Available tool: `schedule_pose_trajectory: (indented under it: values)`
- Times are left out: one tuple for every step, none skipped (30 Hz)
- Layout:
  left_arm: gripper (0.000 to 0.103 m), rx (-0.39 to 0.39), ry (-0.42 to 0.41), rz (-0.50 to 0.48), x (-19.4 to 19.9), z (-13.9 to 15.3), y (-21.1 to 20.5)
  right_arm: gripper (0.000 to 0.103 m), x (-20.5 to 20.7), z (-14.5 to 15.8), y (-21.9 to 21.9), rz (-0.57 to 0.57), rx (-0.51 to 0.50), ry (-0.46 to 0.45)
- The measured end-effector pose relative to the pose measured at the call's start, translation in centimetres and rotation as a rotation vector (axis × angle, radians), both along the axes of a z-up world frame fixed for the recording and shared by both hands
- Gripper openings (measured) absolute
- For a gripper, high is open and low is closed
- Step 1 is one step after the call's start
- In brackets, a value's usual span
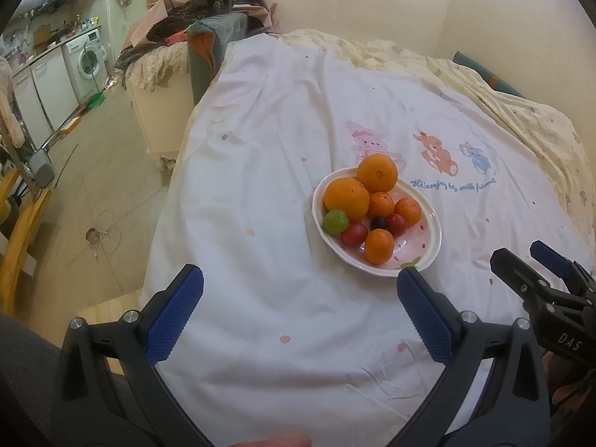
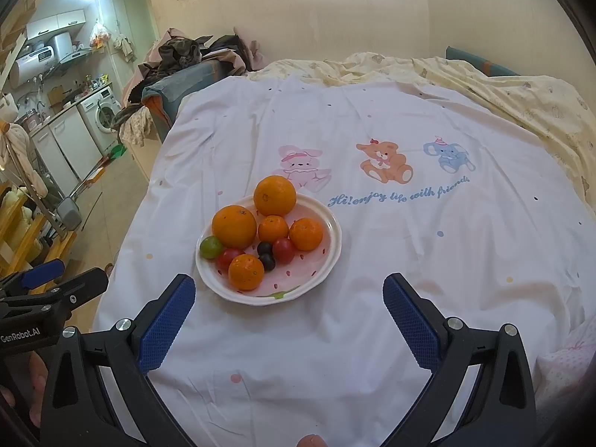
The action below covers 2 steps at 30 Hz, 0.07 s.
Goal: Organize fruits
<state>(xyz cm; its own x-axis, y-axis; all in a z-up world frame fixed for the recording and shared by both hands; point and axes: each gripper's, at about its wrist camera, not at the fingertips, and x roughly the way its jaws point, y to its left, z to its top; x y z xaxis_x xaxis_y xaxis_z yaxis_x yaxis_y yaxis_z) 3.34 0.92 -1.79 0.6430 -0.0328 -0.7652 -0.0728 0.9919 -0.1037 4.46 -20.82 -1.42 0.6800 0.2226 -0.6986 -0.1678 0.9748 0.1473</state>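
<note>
A white and pink plate (image 1: 428, 246) (image 2: 324, 257) sits on the white bed sheet. It holds two large oranges (image 1: 346, 199) (image 2: 234, 226), three small tangerines (image 1: 379, 246) (image 2: 246, 272), red tomatoes (image 1: 354, 233) (image 2: 283, 250), dark grapes (image 1: 379, 222) (image 2: 265, 249) and a green fruit (image 1: 335, 221) (image 2: 211, 246). My left gripper (image 1: 300, 279) is open and empty, just before the plate. My right gripper (image 2: 288, 290) is open and empty, at the plate's near edge. Each gripper shows at the side of the other's view.
The sheet (image 2: 409, 223) has cartoon animals and blue lettering beyond the plate. A yellow blanket (image 2: 521, 97) lies at the far right. Piled clothes (image 1: 208, 3) lie past the bed's far left corner. The bed's left edge drops to the floor (image 1: 104, 186).
</note>
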Motion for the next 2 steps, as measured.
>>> schedule_pose_trajectory:
  values:
    - [0.102, 0.001, 0.0, 0.001, 0.01, -0.03, -0.04, 0.103, -0.02, 0.01, 0.0, 0.0, 0.0, -0.001]
    - [0.102, 0.009, 0.004, 0.002, 0.03, -0.05, -0.07, 0.103, 0.01, 0.0, 0.02, 0.0, -0.001, -0.001]
